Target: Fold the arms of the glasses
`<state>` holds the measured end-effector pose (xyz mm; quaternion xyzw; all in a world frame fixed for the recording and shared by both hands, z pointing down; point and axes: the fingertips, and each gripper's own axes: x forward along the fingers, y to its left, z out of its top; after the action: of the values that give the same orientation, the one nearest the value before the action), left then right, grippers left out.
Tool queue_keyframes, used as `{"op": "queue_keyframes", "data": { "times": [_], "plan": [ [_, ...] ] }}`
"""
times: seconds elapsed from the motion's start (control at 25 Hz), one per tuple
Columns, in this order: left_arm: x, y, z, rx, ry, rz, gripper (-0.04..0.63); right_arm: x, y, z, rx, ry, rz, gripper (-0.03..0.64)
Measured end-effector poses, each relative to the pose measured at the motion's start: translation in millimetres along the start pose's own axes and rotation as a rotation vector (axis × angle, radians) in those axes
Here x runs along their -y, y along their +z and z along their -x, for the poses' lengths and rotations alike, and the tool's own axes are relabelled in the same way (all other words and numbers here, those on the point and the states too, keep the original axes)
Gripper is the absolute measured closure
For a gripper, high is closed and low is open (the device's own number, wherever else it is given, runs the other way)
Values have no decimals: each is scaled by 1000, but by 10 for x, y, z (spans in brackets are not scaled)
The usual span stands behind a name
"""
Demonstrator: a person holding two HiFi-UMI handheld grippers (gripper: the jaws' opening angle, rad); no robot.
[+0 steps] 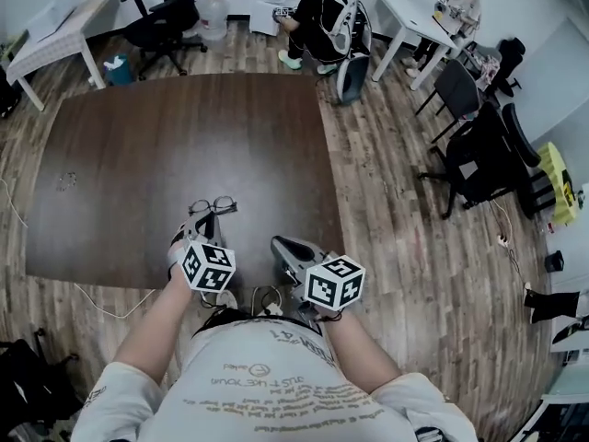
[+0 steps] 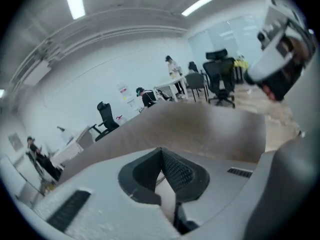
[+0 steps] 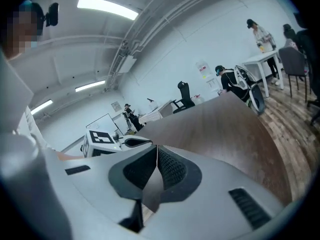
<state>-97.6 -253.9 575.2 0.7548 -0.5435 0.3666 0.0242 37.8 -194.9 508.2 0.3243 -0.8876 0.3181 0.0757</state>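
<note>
Both empty, fingers (image 2: 176, 173) pressed together, left gripper (image 2: 161, 154) and right gripper (image 3: 156, 150) hover while the glasses (image 1: 213, 207) lie by the near edge of the bench (image 1: 184, 136), so I'd pin the frame with one and sweep each arm inward gently.

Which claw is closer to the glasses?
Left. The left claw sits right beside the glasses, just on the person's side; the right claw is farther off to their right.

Pale wood-plank floor (image 1: 414, 274) surrounded the dark brown worktop (image 1: 184, 136). White desks (image 1: 60, 28) stood at ten and one o'clock, black office chairs (image 1: 166, 17) at eleven and three (several empty). Ceiling strip lights (image 3: 107, 8) lit the white walls (image 3: 165, 59).
</note>
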Motion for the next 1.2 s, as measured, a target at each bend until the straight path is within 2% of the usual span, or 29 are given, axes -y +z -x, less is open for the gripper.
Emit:
{"op": "queue_keyframes", "data": {
  "times": [0.12,0.2,0.32,0.44,0.56,0.72,1.0,1.2],
  "plan": [
    [-123,355,441,103,18,242,580,-226,285,-17,54,48,95,600],
    [-202,576,797,185,51,347,581,-391,429,2,93,73,149,601],
    [-309,751,1333,273,131,433,581,-677,626,36,157,110,231,603],
    [-300,765,1794,305,194,493,580,-910,739,109,203,110,298,603],
    [-225,695,2152,312,254,533,581,-1087,757,203,230,119,320,603],
    [-42,570,2405,295,304,551,581,-1310,653,335,232,187,332,603],
    [224,529,2612,284,326,547,580,-1456,485,585,225,221,317,603],
    [284,531,2608,282,300,549,580,-1468,435,656,223,224,309,603]
  ]
}}
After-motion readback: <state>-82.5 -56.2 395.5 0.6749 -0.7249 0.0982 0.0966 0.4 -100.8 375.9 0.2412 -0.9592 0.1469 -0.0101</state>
